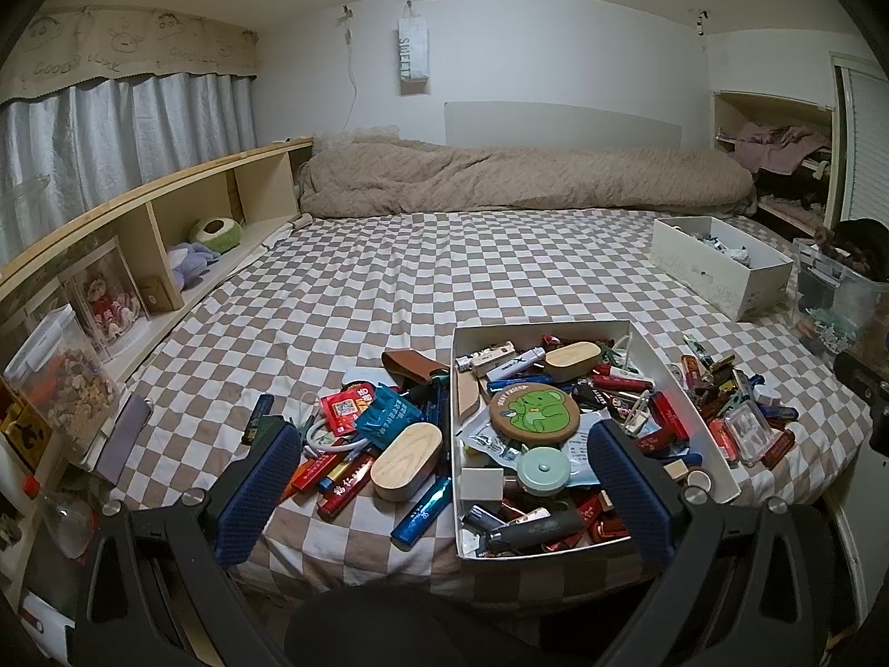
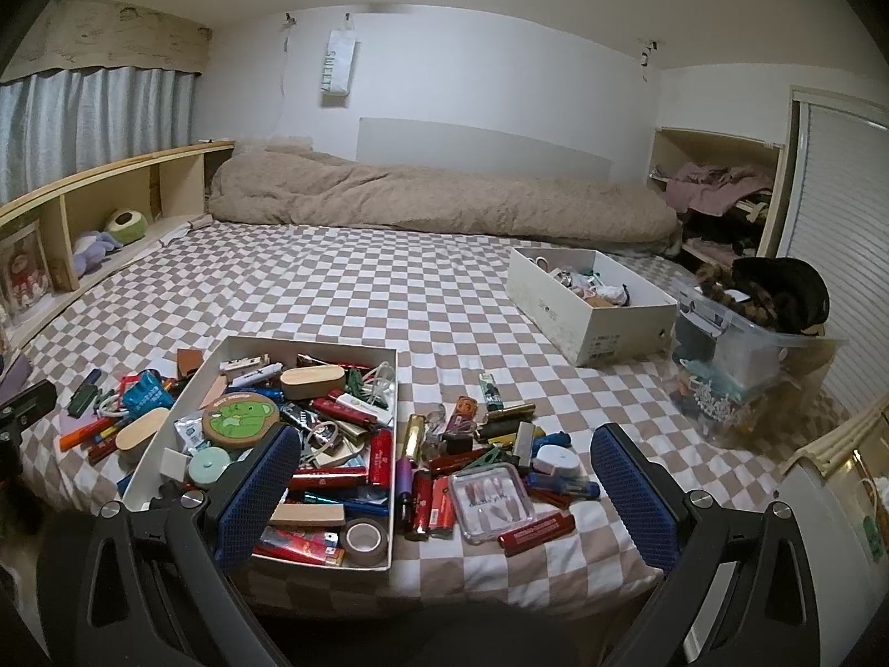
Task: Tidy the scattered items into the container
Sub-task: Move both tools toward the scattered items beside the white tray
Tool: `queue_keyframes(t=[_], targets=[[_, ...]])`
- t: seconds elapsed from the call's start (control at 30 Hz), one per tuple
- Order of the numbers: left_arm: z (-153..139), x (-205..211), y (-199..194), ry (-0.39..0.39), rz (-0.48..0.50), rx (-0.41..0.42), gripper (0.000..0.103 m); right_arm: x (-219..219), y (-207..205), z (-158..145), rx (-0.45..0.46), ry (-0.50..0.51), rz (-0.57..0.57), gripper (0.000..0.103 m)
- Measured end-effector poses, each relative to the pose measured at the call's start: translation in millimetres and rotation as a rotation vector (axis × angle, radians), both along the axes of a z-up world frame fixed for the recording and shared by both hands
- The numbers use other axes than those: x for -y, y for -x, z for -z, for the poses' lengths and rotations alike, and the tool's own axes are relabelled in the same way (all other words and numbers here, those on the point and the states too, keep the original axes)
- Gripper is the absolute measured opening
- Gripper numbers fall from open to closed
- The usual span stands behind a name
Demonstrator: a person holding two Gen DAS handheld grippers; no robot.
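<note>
my right gripper (image 2: 441, 489) hangs spread and empty over the pile right of the box (image 2: 391, 444); the red tube (image 2: 536, 532) lies just ahead, long axis crosswise. my left gripper (image 1: 441, 492), also spread, is farther away.

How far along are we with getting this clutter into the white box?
Partly done. The white box already holds a good heap, including the round green coaster. Nothing is in hand: the left gripper and right gripper are both open. Left to do: the pile with the wooden case on one side, and the clear case and red tubes on the other.
</note>
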State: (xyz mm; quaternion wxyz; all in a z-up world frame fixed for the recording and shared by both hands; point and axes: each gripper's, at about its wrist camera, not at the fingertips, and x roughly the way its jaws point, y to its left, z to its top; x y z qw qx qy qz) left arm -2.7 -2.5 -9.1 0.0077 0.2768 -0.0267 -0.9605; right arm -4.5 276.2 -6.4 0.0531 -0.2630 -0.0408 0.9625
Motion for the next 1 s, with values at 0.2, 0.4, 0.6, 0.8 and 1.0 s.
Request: queue_keyframes(t=[0.2,0.4,0.6,0.8,1.0], targets=[[5,6,11,0.017,-0.017,0.01,0.103,-9,9,6,0.02,0.028,0.024,0.103],[13,8,21,0.012,-0.022,0.035,0.103,-15,20,16,0.05,0.037,0.042,0.103],[23,9,34,0.01,-0.032,0.072,0.103,-19,31,24,0.08,0.055,0.052,0.103],[38,28,47,-0.017,-0.057,0.126,0.103,-27,42,36,0.116,0.064,0.074,0.103],[58,66,55,-0.012,-0.156,0.177,0.103,-38,53,49,0.157,0.093,0.108,0.103]])
